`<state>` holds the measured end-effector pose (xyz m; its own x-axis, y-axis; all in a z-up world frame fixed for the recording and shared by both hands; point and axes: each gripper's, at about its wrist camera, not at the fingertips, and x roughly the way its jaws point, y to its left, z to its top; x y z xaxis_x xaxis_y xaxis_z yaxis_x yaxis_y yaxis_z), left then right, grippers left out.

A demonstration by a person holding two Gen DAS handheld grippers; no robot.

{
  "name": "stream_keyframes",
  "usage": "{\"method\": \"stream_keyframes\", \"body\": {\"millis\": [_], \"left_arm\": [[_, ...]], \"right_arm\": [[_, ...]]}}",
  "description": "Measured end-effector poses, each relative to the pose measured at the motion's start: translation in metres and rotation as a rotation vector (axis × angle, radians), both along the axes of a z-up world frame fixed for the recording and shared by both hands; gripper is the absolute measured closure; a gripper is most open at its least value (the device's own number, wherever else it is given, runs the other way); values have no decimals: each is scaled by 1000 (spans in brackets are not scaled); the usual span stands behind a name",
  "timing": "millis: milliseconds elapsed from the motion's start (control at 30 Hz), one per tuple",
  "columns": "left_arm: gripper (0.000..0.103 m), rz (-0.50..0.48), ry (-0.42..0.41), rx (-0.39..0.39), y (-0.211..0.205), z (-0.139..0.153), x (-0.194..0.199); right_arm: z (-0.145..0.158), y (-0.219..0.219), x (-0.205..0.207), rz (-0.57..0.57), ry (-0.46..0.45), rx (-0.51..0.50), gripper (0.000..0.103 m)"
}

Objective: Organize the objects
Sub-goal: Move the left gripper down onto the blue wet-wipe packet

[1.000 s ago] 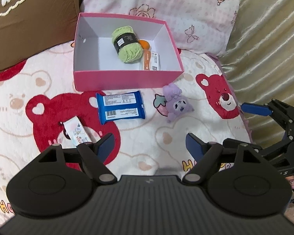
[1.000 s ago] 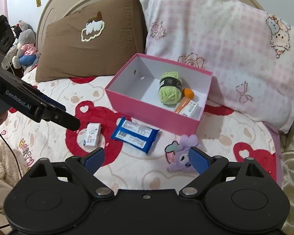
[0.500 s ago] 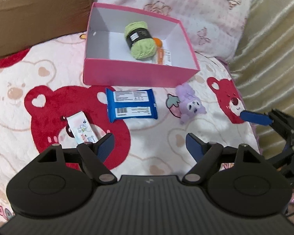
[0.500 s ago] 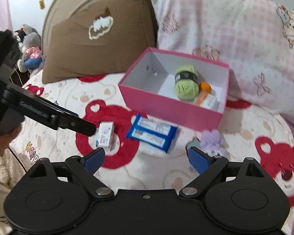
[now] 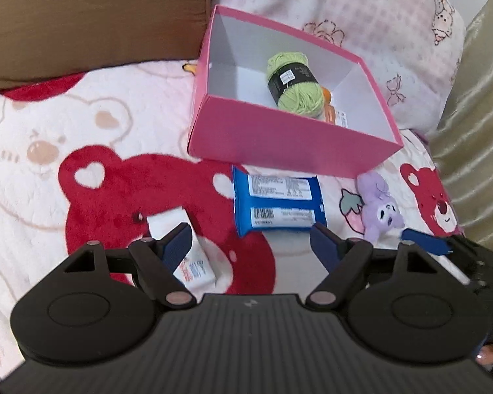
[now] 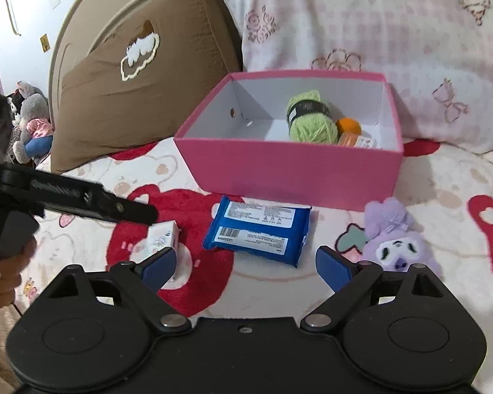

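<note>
Two tongs, both spread wide, nothing gripped in either. Left tongs hang over the bear-print blanket; the small white carton lies under and just inside its left pad, pad in front of it, contact not clear. Blue wipes pack sits just ahead of these tongs, between the pad lines, apart from both pads. Purple plush toy is ahead and to the right, just past the right pad. Right tongs show the same spread: wipes pack straight ahead between the pads, white carton just beyond its left pad, plush just beyond its right pad, none touched. In the left view a blue tip of the right tongs reaches in near the plush. In the right view the left tongs' black body crosses from the left edge, a hand on its handle, tip over the carton. Further ahead of both, right behind the wipes pack: open pink box holding a green yarn ball, an orange ball and a small orange-white packet beside it. Behind the box, brown pillow and pink checked pillow. Far left, stuffed toys by the headboard
</note>
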<state>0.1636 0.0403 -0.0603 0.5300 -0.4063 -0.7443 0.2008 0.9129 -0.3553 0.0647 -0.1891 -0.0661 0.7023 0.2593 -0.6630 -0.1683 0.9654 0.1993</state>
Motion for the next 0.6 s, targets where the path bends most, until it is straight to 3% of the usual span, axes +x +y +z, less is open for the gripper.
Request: {"method": "stream_keyframes", "body": {"millis": [133, 233, 300, 400, 500, 600], "left_arm": [[26, 6, -47, -7, -4, -8, 1], [26, 13, -38, 9, -8, -19, 7], [27, 27, -41, 4, -9, -26, 10], [30, 36, -54, 10, -12, -34, 13], [33, 44, -50, -18, -13, -42, 17], [42, 42, -44, -32, -13, -48, 19]], "right_arm": [[-30, -6, 22, -47, 56, 31, 9], [-48, -15, 37, -117, 169, 154, 11], [-55, -18, 40, -135, 176, 216, 11], [-62, -16, 44, -147, 157, 209, 12], [-65, -12, 48, -144, 131, 155, 20], [-68, -9, 50, -130, 107, 107, 35]]}}
